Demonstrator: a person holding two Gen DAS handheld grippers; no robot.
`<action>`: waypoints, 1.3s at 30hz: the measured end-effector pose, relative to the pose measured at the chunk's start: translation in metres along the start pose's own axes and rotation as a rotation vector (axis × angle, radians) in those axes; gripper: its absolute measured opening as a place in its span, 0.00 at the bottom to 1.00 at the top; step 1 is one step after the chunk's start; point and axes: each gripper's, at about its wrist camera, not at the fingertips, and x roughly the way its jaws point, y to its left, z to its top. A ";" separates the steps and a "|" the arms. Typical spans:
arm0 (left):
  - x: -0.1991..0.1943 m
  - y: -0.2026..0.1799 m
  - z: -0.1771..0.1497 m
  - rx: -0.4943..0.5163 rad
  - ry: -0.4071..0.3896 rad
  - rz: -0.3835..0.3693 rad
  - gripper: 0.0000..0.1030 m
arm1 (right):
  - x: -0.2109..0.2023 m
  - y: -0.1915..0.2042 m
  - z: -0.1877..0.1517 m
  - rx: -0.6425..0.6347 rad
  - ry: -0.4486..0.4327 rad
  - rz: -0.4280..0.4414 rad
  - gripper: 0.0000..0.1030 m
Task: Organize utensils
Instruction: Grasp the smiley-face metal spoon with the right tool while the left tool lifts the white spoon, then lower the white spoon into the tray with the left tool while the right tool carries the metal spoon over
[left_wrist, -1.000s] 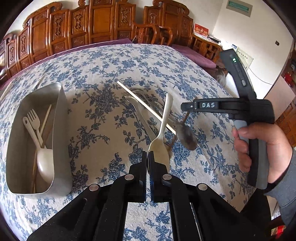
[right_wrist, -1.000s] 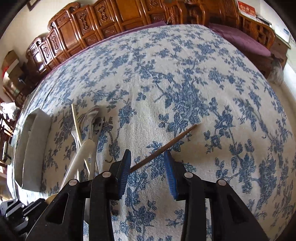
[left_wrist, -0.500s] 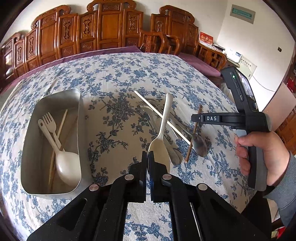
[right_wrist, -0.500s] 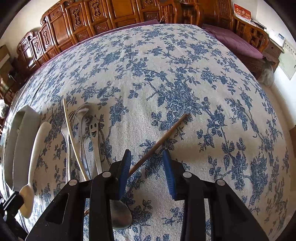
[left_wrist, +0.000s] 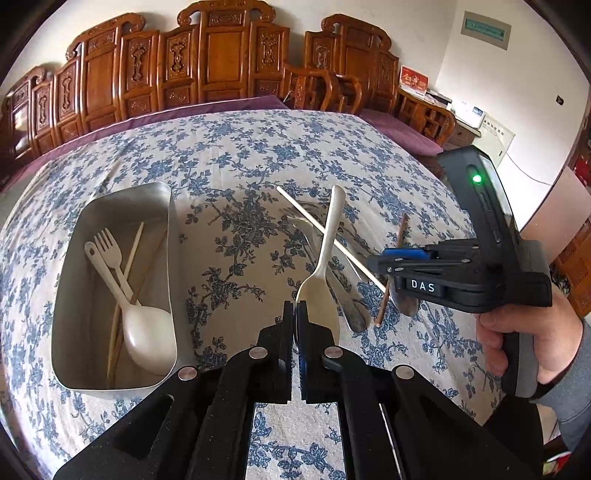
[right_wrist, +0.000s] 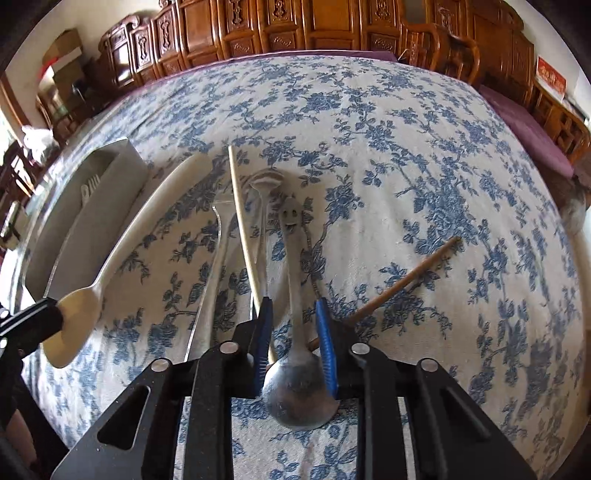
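Between the spread fingers of the right gripper (right_wrist: 293, 325) the metal spoon (right_wrist: 295, 295) is straddled, handle toward 12 o'clock; the cream spoon (left_wrist: 322, 273) is pinched by the left gripper (left_wrist: 295, 321), tray (left_wrist: 168, 229) at 10 o'clock.

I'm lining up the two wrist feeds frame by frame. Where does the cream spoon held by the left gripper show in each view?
Left wrist: the cream spoon stands at centre, bowl pinched by the left gripper, handle pointing away.
Right wrist: cream spoon at left edge, running diagonally.
Shared landmark: the metal tray, left of the spoon in both views.
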 end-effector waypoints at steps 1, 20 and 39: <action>0.000 0.001 0.000 -0.001 0.001 0.001 0.01 | 0.004 0.001 0.000 -0.003 0.021 -0.007 0.18; -0.036 0.039 0.004 -0.051 -0.064 0.062 0.01 | -0.021 0.015 0.012 -0.107 -0.012 -0.086 0.07; -0.050 0.123 0.002 -0.207 -0.064 0.230 0.01 | -0.098 0.106 0.034 -0.217 -0.171 0.089 0.07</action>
